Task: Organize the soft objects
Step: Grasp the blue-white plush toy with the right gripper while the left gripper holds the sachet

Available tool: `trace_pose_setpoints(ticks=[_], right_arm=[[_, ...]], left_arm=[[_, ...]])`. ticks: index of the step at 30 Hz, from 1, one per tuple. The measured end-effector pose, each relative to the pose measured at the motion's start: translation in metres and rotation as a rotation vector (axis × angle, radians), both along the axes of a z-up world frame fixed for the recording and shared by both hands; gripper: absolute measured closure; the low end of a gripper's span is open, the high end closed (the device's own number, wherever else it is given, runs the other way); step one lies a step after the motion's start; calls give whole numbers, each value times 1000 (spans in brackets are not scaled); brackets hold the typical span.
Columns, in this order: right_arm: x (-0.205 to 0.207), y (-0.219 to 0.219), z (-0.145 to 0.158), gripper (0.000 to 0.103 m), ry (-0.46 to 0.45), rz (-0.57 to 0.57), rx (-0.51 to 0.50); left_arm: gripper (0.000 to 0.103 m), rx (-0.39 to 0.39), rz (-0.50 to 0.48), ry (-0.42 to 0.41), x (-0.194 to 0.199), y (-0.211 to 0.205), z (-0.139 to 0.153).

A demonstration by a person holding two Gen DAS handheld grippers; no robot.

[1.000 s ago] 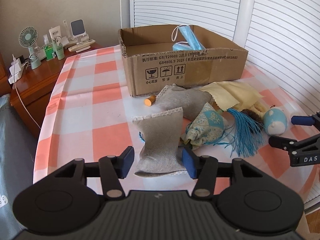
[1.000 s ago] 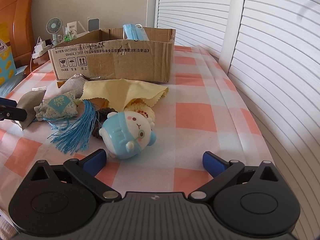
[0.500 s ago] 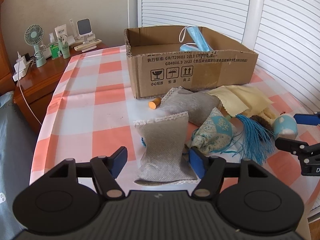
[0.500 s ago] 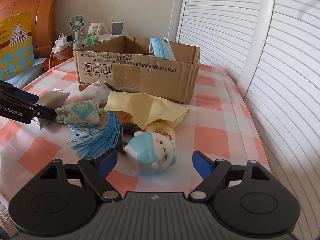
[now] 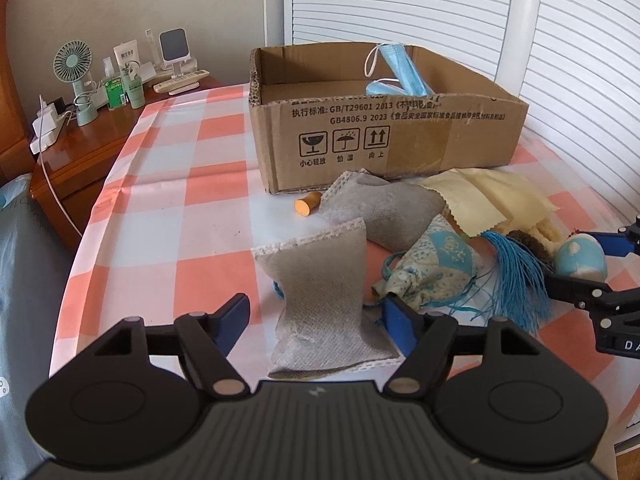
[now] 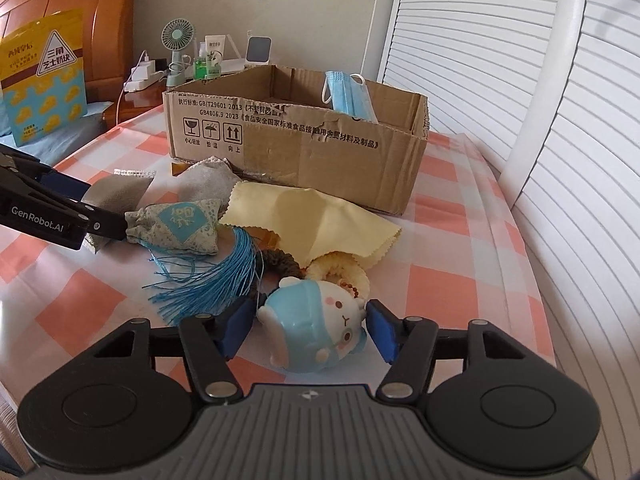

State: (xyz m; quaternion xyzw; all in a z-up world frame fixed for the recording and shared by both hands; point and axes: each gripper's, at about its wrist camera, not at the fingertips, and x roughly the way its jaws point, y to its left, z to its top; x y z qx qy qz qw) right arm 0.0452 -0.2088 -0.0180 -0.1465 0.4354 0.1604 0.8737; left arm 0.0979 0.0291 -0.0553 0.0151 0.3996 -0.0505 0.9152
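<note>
My left gripper (image 5: 316, 316) sits low over the checked tablecloth (image 5: 168, 240), its jaws opening. A grey mesh pouch (image 5: 324, 280) stands between them, and the left pad is clear of it. My right gripper (image 6: 311, 320) is closing around a blue and white plush toy (image 6: 316, 332), with the pads right at its sides. Between the two grippers lie a second grey pouch (image 5: 384, 208), a blue patterned sachet (image 5: 436, 268) with a tassel (image 6: 216, 280), a yellow cloth (image 6: 312, 220) and two scrunchies (image 6: 340, 268). Behind them an open cardboard box (image 5: 384, 136) holds a blue face mask (image 5: 400, 72).
A small orange cork (image 5: 306, 204) lies by the box's front. A wooden nightstand (image 5: 80, 160) at the left carries a fan (image 5: 74, 68), bottles and a charger. White louvred shutters (image 5: 580, 60) run behind and to the right. A yellow bag (image 6: 44, 76) leans on the headboard.
The left jaws have spread wider around the grey pouch. The right jaws have narrowed from wide apart to the toy's sides, and the right gripper has rolled.
</note>
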Motion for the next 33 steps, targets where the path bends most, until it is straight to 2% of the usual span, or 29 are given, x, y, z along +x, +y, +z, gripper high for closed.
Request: trace_pose_setpoints(ticks=[1, 5, 6, 10, 14, 22, 33], right_arm=[[0, 0, 0, 44, 3, 1, 2], [0, -1, 0, 45, 7, 3, 8], [0, -1, 0, 45, 7, 4, 10], [-1, -2, 1, 45, 11, 2, 16], [-2, -2, 3, 46, 11, 3, 18], [-5, -5, 17, 46, -2, 0, 22], [-10, -6, 42, 46, -37, 13, 7]], left_arm=[[30, 0, 5, 2, 1, -1, -1], [33, -16, 22, -5, 2, 1, -2], [36, -19, 27, -6, 2, 2, -2], [61, -29, 17, -9, 1, 2, 0], [69, -16, 1, -10, 0, 1, 3], [74, 3, -64, -6, -7, 6, 18], [74, -2, -118, -20, -19, 17, 42]])
